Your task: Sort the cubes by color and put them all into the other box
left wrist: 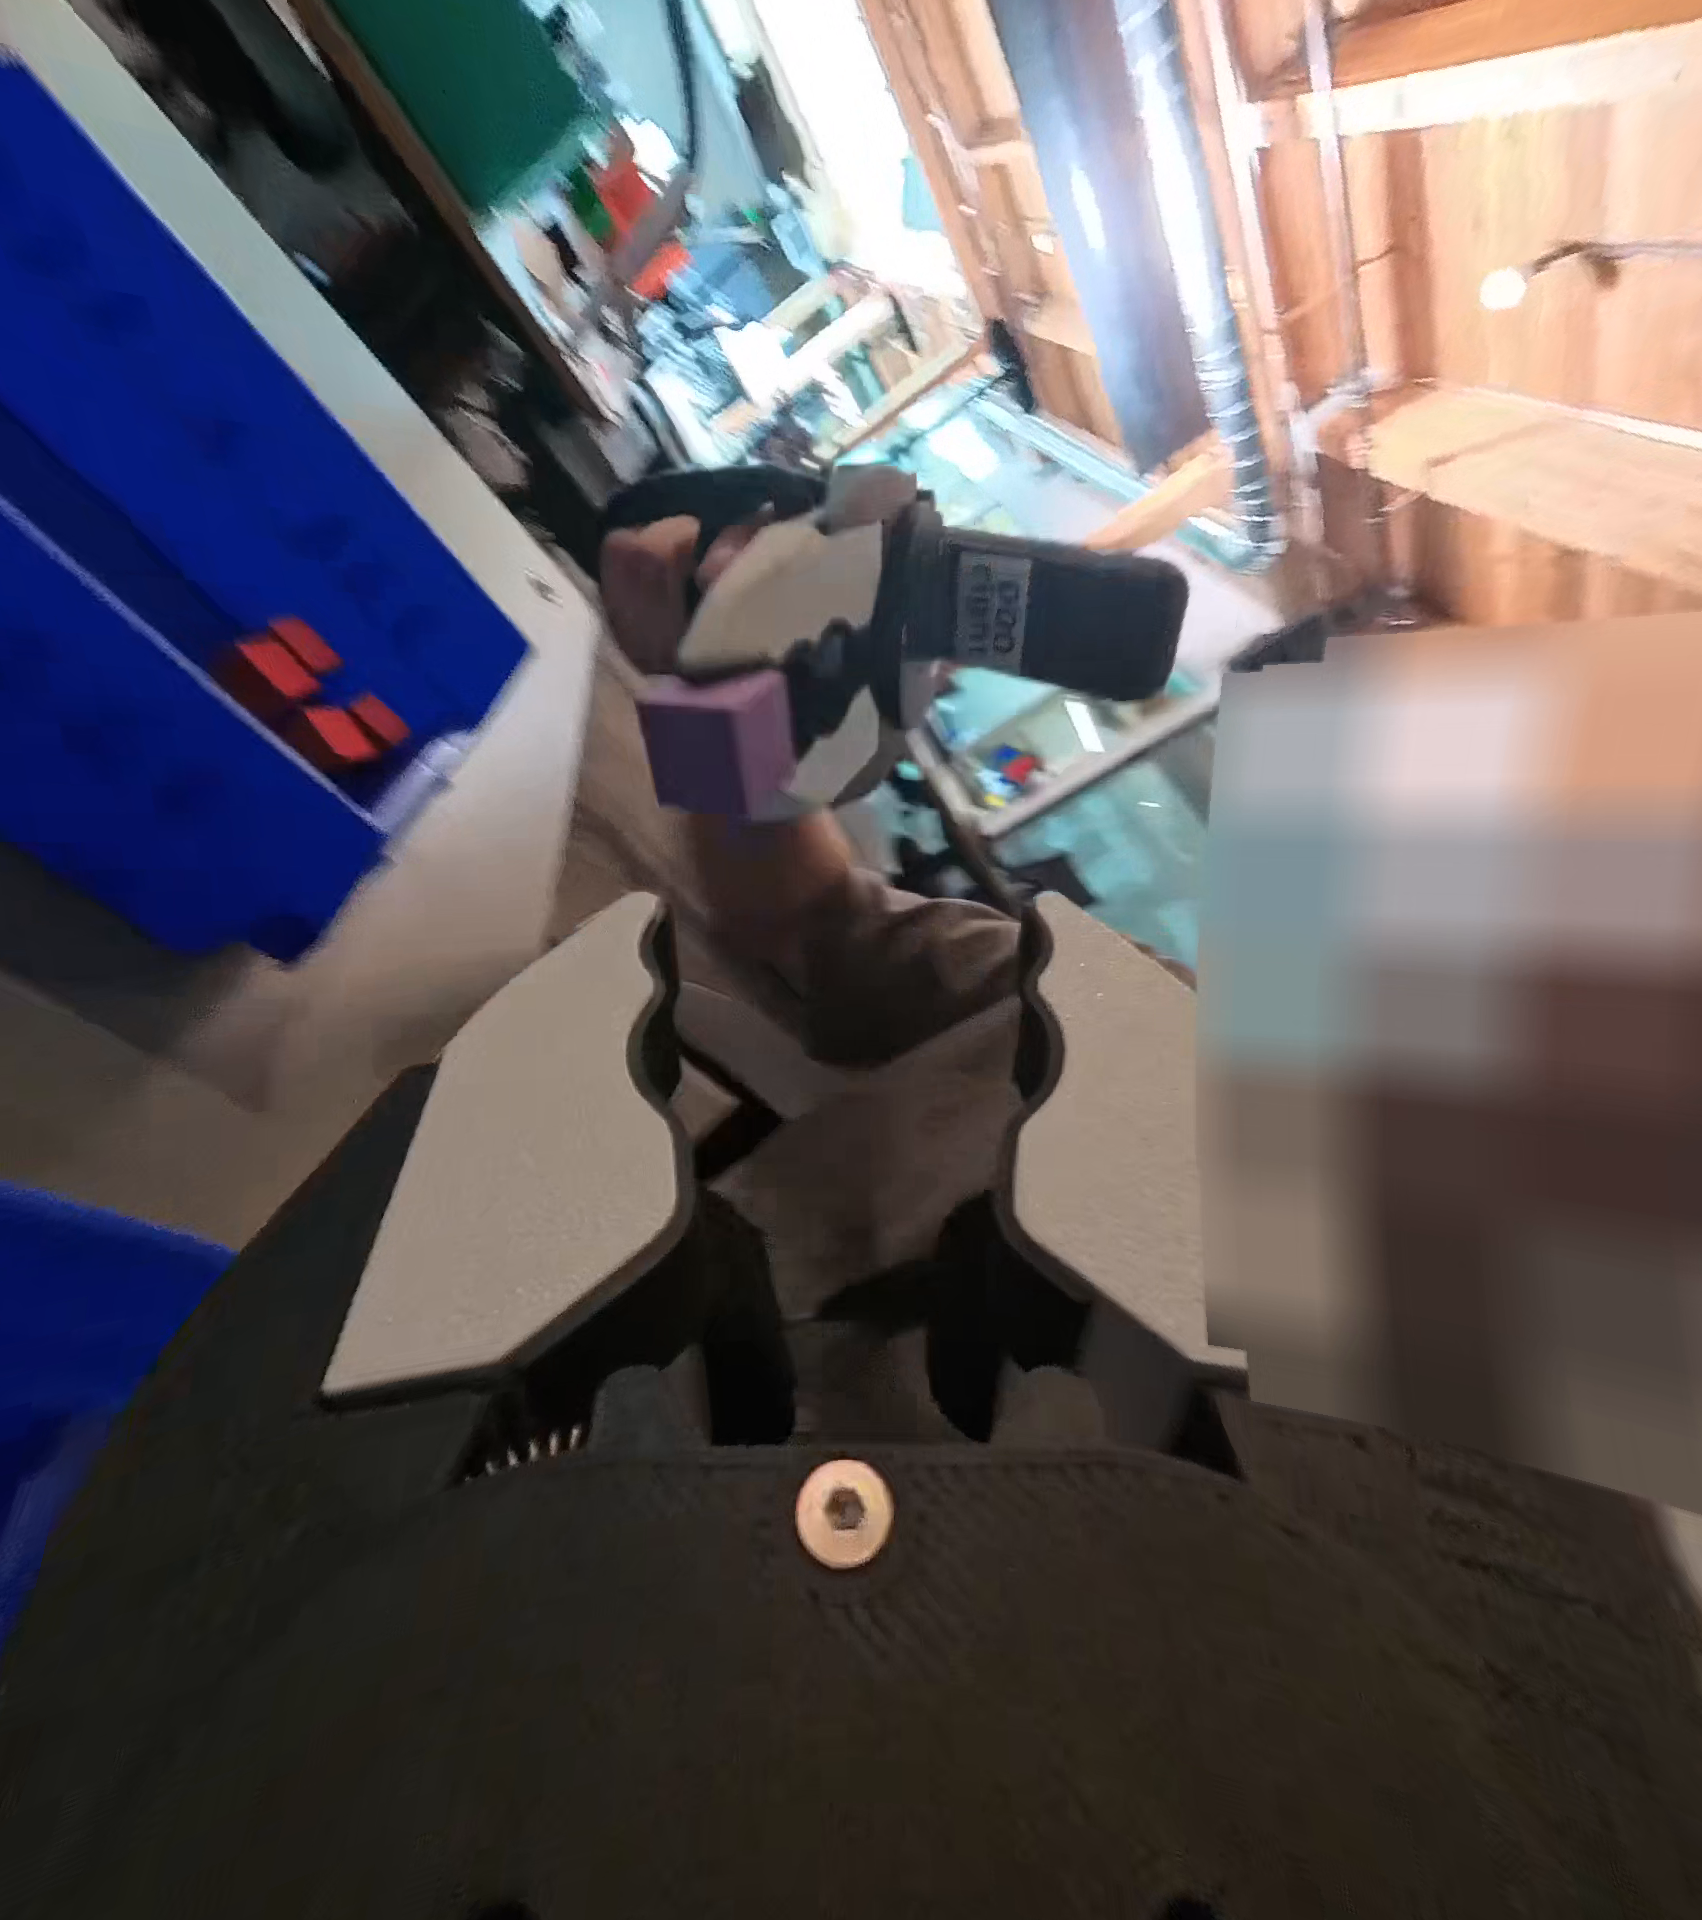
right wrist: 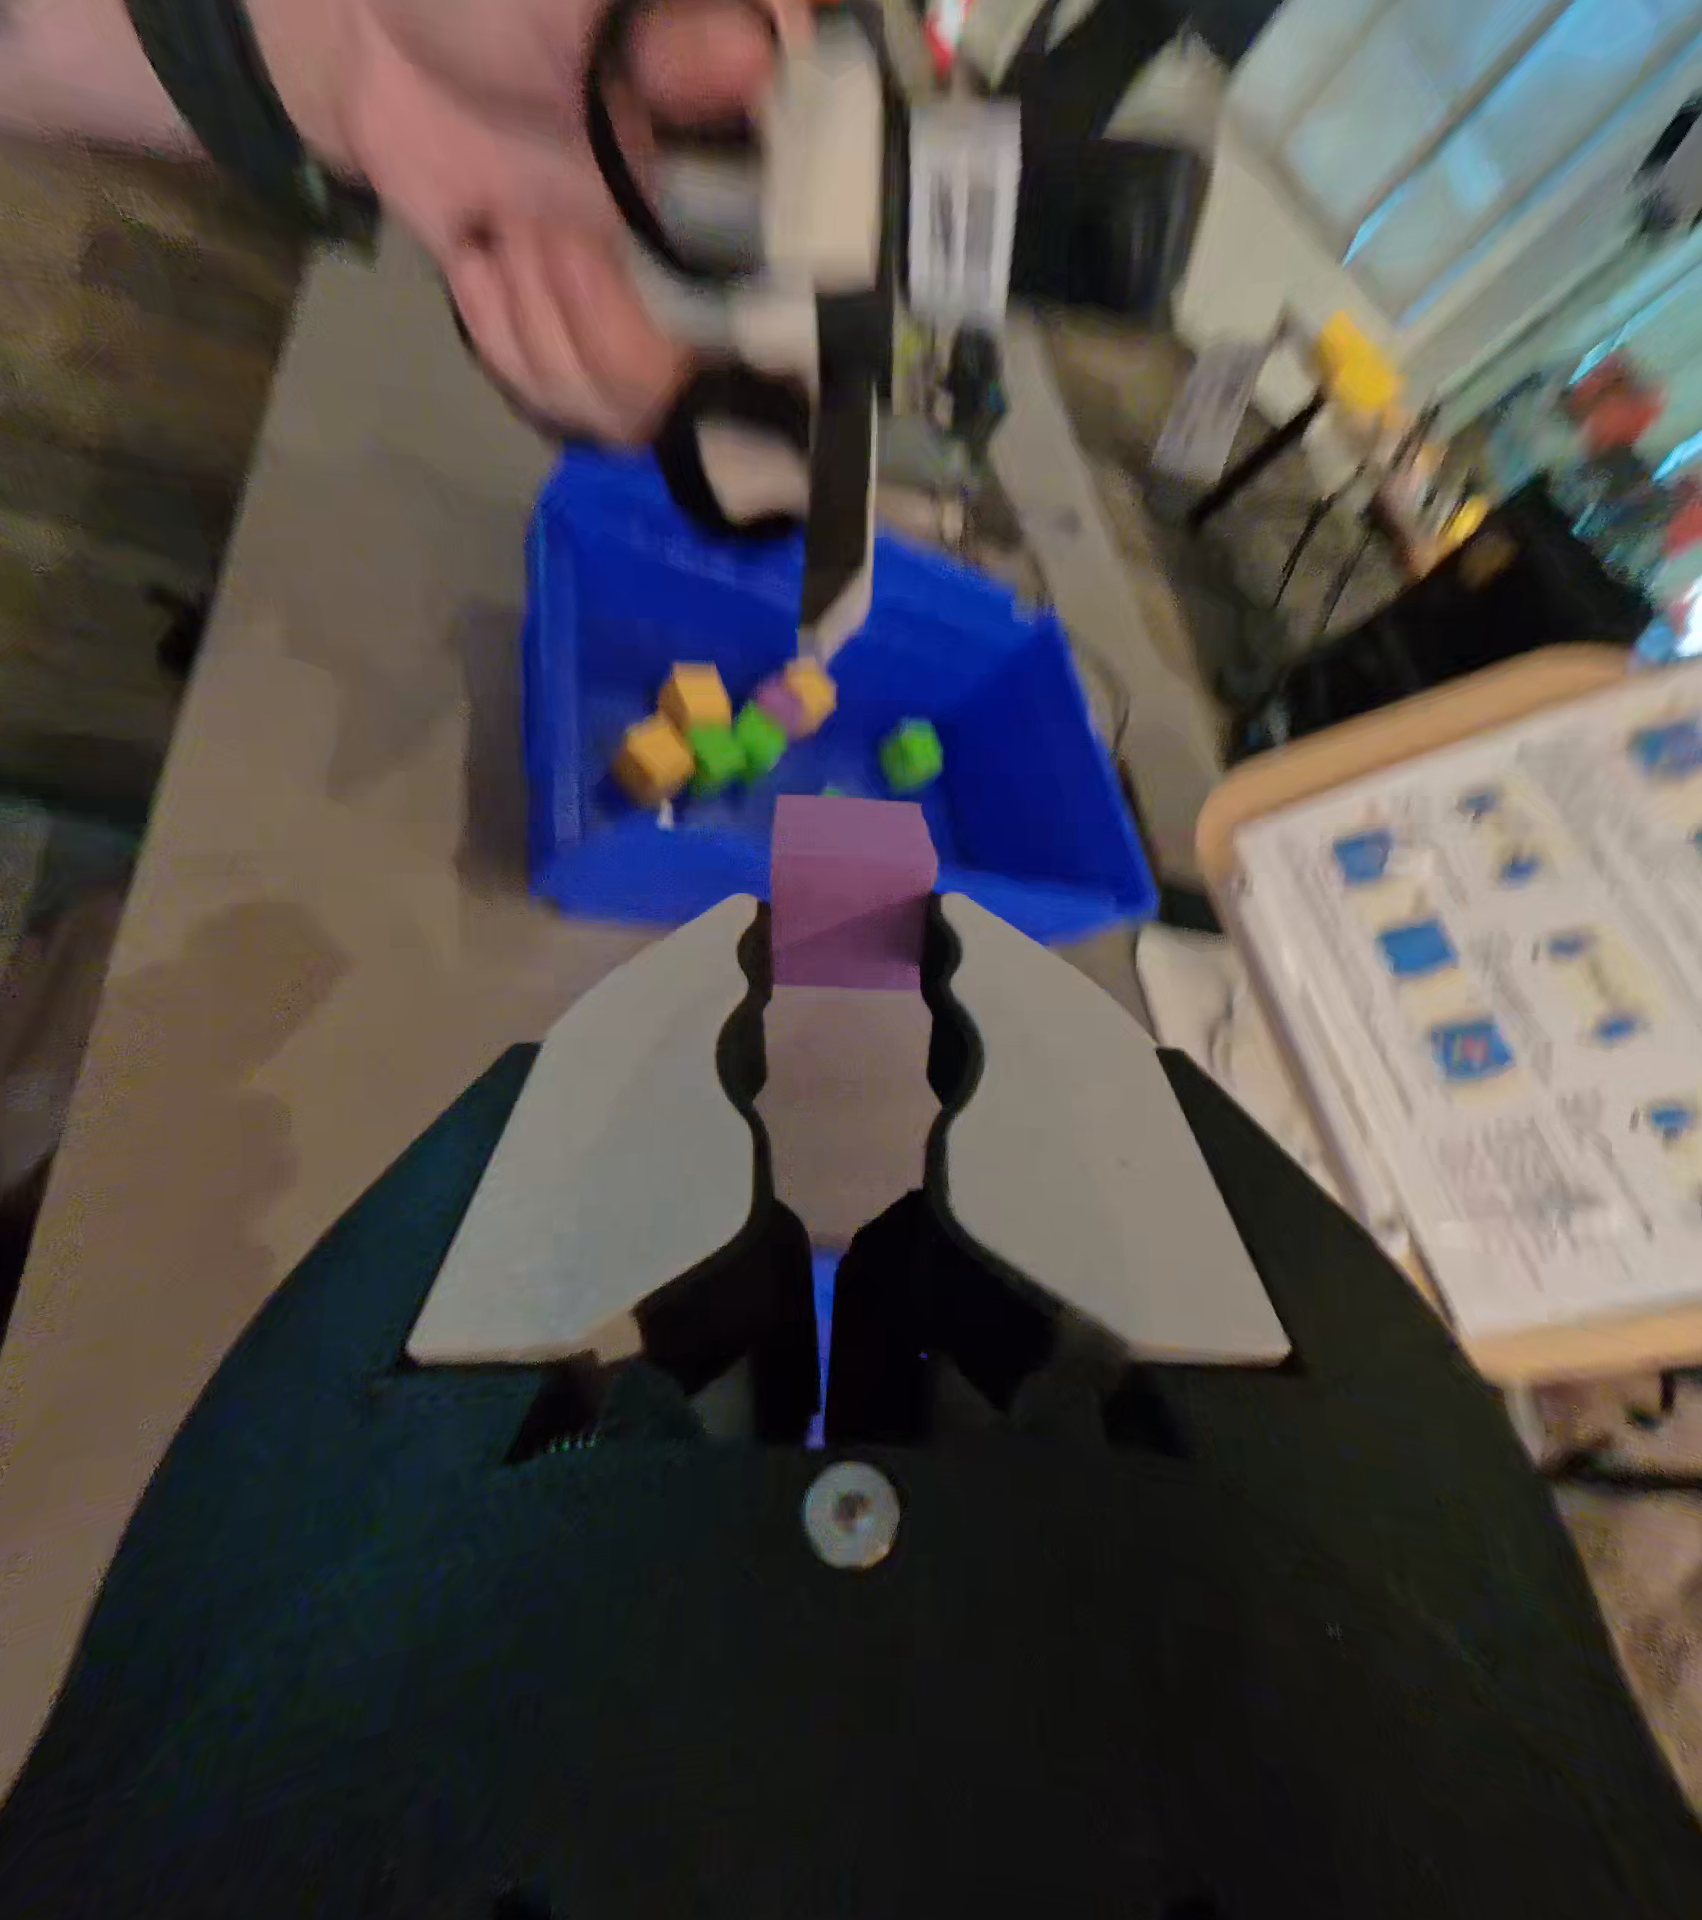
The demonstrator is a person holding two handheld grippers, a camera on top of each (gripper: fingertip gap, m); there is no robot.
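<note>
The right tongs (right wrist: 849,914) pinch a small matte purple cube (right wrist: 852,899) between their grey fingertips, gripping two opposite flat faces; the cube is square-edged, with no long axis. Directly ahead of it and lower down, an open blue plastic bin (right wrist: 1055,790) sits on the pale grey surface (right wrist: 327,831). Loose in the bin lie small orange cubes (right wrist: 670,732), green cubes (right wrist: 733,748) and one more purple one. The cube is raised, just short of the bin's near rim. To the right, a printed sheet in a light wooden frame (right wrist: 1512,966) sits beside the bin.

The left tongs (left wrist: 842,935) are spread wide with nothing between them, raised in the air and pointing toward the right tongs (left wrist: 774,748). Off to their left, small red blocks (left wrist: 307,686) sit in a second blue bin (left wrist: 99,468). Both views are motion-blurred.
</note>
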